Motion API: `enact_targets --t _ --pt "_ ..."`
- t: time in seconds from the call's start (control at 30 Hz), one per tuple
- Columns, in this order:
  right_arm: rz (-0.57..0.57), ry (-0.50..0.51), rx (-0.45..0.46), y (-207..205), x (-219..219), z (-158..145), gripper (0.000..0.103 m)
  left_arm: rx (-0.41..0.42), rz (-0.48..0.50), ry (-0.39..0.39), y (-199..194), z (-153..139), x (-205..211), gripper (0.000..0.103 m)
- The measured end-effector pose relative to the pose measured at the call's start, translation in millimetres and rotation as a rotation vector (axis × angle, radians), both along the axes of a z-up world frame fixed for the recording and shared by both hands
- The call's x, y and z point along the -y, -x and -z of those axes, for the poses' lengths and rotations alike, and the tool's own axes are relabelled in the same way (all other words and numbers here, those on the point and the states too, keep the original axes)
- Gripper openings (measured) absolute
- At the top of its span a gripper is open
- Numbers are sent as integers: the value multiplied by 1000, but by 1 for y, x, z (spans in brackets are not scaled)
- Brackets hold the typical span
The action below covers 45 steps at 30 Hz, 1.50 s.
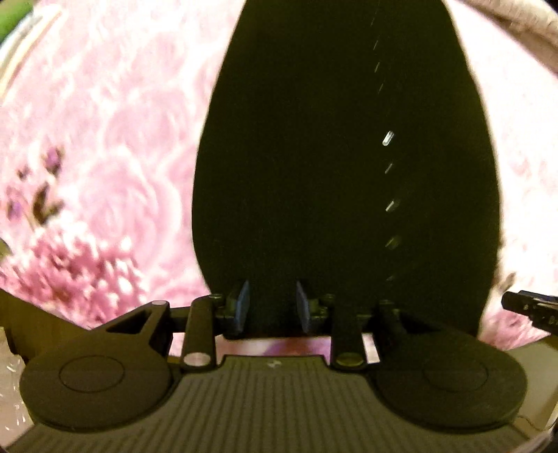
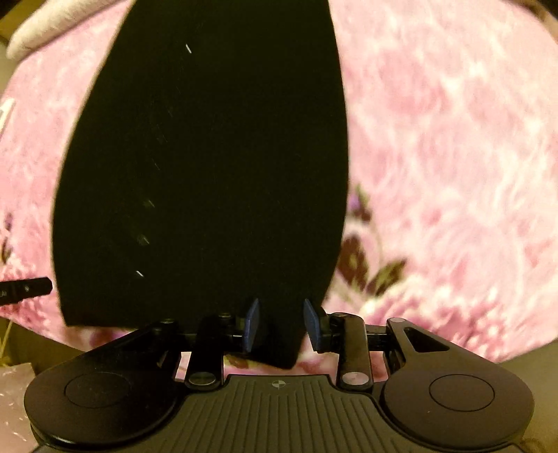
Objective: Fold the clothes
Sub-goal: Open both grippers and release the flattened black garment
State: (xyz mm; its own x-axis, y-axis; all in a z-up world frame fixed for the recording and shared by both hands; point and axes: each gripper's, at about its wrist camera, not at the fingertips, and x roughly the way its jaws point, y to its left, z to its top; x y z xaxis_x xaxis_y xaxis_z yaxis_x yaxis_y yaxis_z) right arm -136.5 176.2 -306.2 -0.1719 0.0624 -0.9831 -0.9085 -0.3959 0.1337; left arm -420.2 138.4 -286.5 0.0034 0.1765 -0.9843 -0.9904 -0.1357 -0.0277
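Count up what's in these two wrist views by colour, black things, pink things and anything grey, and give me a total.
Black: 3, the black garment, the left gripper and the right gripper, both with jaws apart.
Pink: 1, the floral blanket.
Grey: 1, the pale grey cloth at the far edge.
Total: 5

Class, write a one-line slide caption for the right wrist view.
Right gripper open above the near end of a black garment lying on a pink floral blanket.

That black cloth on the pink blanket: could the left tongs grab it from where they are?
Probably yes. The black cloth lies flat right below the left tongs, their blue pads apart with nothing between them; only the pink blanket is around it.
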Motion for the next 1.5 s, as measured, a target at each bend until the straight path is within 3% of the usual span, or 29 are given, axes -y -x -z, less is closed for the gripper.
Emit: enact_targets --t 0.07,0.23,0.33,0.57,0.6,1.07,1.5 --pt "-25 -38 -12 5 -5 -22 38 -12 13 -51 -8 -21 -9 32" --pt "-66 -115 -55 11 -13 -67 44 -38 21 -135 -20 -62 -8 35" --pt "-83 -115 -70 8 11 -75 44 -46 10 -132 -26 -72 0 35" --pt "-88 -129 -90 -4 19 -97 44 -75 16 -146 -44 -100 7 35" --pt "-45 -140 -88 7 23 -93 44 -76 18 -153 -47 -100 7 35" --pt "-45 -130 -96 9 12 -81 44 -69 18 -157 -52 -92 9 36" --pt "4 -88 -90 -6 2 -62 44 -25 -37 -135 -10 -62 13 36"
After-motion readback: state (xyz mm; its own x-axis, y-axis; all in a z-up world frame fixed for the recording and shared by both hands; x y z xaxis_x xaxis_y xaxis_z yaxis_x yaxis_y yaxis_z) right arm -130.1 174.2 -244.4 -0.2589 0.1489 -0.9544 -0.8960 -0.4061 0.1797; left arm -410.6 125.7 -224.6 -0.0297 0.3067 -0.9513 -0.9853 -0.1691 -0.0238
